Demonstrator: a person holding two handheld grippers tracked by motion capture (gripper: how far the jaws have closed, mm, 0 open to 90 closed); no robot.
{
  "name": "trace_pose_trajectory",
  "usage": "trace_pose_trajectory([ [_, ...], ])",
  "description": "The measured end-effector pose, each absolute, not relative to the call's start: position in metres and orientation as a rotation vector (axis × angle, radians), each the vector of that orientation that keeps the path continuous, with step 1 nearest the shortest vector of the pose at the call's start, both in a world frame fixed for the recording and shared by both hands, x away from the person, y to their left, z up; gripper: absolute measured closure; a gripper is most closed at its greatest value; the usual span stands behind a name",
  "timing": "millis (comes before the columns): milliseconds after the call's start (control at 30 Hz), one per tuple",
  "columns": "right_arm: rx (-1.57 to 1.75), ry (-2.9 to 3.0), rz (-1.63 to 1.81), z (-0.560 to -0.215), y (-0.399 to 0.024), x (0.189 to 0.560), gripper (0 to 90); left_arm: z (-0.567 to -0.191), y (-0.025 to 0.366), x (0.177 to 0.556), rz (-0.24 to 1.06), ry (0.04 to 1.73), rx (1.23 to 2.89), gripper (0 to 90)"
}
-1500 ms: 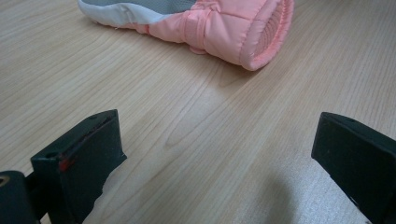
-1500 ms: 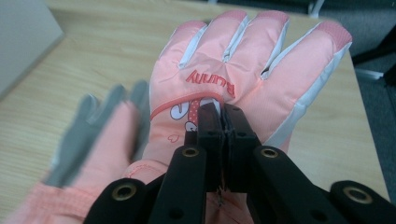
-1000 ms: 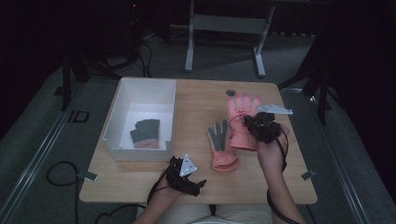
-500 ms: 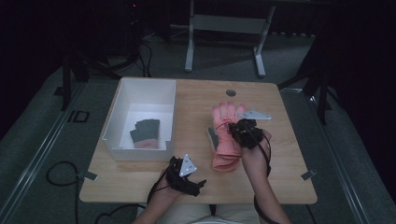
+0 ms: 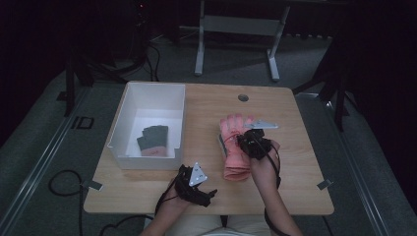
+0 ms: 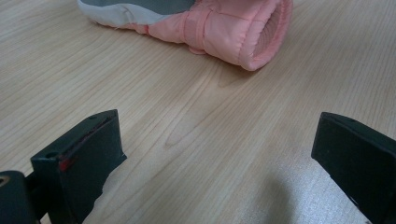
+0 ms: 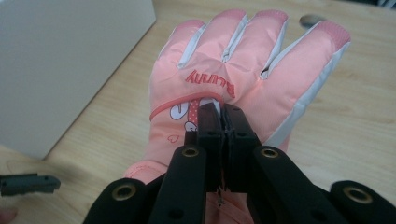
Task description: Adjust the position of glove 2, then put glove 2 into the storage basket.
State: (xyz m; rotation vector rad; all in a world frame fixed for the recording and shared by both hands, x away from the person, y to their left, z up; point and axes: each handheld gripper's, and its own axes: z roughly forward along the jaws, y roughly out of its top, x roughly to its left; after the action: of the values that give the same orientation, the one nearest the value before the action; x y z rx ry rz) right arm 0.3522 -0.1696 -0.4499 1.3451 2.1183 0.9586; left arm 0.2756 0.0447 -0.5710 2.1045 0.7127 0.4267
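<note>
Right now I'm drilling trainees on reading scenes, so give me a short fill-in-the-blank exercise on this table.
1. The right gripper is shut on the ____ glove.
2. The left gripper has its jaws ____.
3. The dark grey glove lies inside the white ____.
Missing words: pink; open; box

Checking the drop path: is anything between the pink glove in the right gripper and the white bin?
Nothing visible. The right gripper pinches the pink glove; bare wood lies between it and the white bin.

Two pink gloves [image 5: 236, 147], one grey glove [image 5: 153, 138], one white bin [image 5: 147, 96], two grippers [image 5: 194, 184].
</note>
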Motion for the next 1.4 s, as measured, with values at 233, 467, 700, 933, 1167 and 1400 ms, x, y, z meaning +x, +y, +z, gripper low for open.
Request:
trace_pose_trajectory([
  [233, 1.381, 2.142, 0.918, -0.471, -0.169, 0.356, 87.0, -0.571, 0.045, 0.276, 0.430, 0.712, 2.108, 1.6],
  [467, 1.410, 2.180, 0.892, -0.500, -0.167, 0.363, 86.1, -0.571, 0.045, 0.276, 0.421, 0.717, 2.104, 1.6],
  [700, 1.410, 2.196, 0.921, -0.505, -0.169, 0.365, 82.6, -0.561, 0.048, 0.278, 0.358, 0.752, 2.035, 2.8],
  [933, 1.298, 2.141, 0.992, -0.470, -0.188, 0.359, 73.1, -0.523, 0.051, 0.285, 0.305, 0.765, 1.998, 3.6],
  [1167, 1.286, 2.134, 1.043, -0.450, -0.206, 0.368, 69.6, -0.496, 0.036, 0.303, 0.339, 0.764, 2.023, 5.1],
  [1400, 1.333, 2.237, 1.022, -0.472, -0.201, 0.385, 59.6, -0.485, 0.024, 0.339, 0.343, 0.831, 2.028, 6.1],
])
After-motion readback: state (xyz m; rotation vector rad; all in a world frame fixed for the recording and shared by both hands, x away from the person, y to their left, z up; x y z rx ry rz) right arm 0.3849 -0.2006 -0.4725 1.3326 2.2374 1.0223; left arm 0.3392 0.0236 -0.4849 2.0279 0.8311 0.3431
